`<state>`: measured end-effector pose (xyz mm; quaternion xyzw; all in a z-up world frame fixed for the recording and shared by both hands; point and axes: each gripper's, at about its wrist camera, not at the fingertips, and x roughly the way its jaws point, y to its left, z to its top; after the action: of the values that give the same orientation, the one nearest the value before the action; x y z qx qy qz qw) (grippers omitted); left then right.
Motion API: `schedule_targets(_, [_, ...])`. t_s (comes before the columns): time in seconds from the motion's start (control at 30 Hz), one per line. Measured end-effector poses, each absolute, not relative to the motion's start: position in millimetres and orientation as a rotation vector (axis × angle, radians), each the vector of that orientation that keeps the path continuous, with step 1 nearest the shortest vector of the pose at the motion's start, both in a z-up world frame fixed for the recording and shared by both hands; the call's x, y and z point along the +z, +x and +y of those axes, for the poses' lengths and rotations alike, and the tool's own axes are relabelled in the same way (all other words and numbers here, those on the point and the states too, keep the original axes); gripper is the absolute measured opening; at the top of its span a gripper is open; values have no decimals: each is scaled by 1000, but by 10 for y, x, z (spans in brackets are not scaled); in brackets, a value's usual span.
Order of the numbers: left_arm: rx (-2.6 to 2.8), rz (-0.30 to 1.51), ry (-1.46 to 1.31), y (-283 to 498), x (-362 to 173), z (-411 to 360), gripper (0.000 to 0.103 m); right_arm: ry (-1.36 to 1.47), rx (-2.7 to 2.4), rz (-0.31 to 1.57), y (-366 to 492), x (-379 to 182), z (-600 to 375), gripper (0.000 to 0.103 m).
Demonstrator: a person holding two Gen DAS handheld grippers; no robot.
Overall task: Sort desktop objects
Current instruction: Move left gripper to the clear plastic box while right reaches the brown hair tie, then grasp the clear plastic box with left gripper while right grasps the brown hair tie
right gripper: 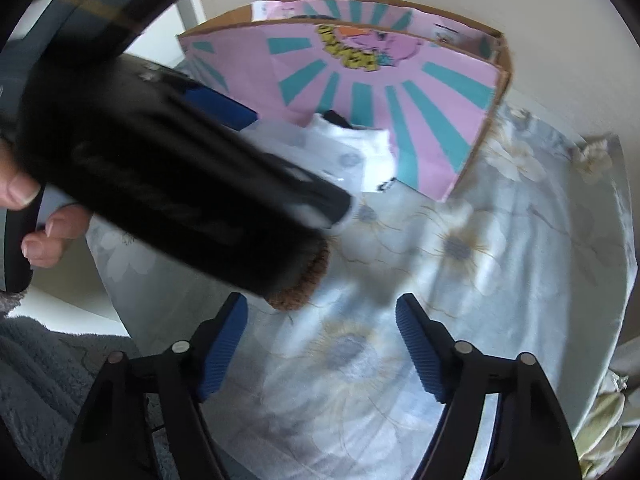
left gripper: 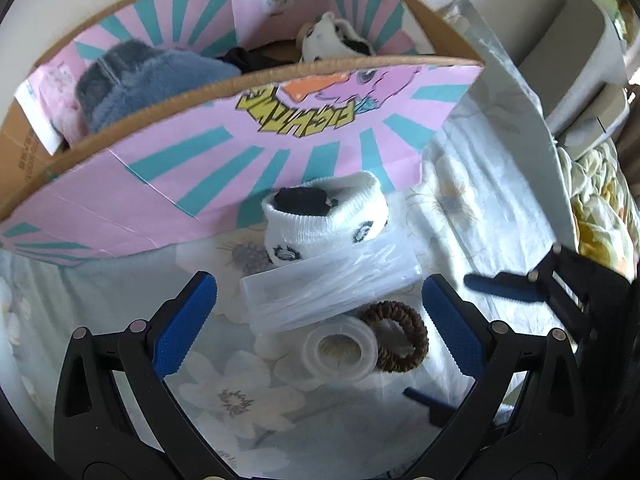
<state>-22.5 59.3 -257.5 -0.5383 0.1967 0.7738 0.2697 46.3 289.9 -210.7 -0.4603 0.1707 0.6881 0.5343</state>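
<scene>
In the left wrist view my left gripper (left gripper: 320, 282) is open and points steeply down over a clear plastic case (left gripper: 328, 292), a clear ring (left gripper: 340, 354) and a brown hair tie (left gripper: 400, 336); its pads touch none of them. A rolled white sock (left gripper: 328, 216) lies just beyond, against the pink and teal cardboard box (left gripper: 200, 172). One of the right gripper's fingers (left gripper: 504, 284) reaches in from the right. In the right wrist view my right gripper (right gripper: 322, 304) is open over bare cloth, and the left gripper's black body (right gripper: 160, 184) half hides the hair tie (right gripper: 304, 284).
The box holds a blue fluffy item (left gripper: 140, 80) and a black and white sock (left gripper: 332, 38). A floral cloth (right gripper: 480, 248) covers the table, whose edge curves down the right. Grey and white items (left gripper: 580, 60) stand at the back right. A hand (right gripper: 24, 192) grips the left tool.
</scene>
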Motion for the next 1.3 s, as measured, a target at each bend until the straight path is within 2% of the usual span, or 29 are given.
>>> schedule_targets(0.03, [2093,525,-1459,-237,-2591,595,100,-1111,1644,385,430,-2130,2899,62])
schedule_targets(0.17, [2089,496,-1478,-286,-2623,600,94,-1144,1665,334,357,-2168,2907,55])
schedule_targets(0.23, [2075,492,-1478,-286,-2628,615,83,-1149,1676,317,336,-2171,2923,51])
schedule_targets(0.3, [2068,502,-1480,-274,-2631,636,81,-1148,1689,320,326,-2161,2940,46])
schedule_targets(0.4, [2066,510,-1481,-269,-2632,642,80,-1155,1713,320,311,-2140,2960,29])
schedule_targets(0.5, [2066,490,-1486,-275,-2622,608,80,-1171,1714,300,299,-2129,2962,17])
schedule_targets(0.7, [2066,517,-1449,-241,-2520,583,79,-1142,1705,283,326,-2029,2949,13])
schedule_targets(1.07, [2091,528,-1367,-279,-2073,477,79,-1081,1651,325,517,-1631,2938,13])
schedule_targets(1.3, [2111,529,-1322,-248,-1737,301,79,-973,1613,464,818,-1293,2878,13])
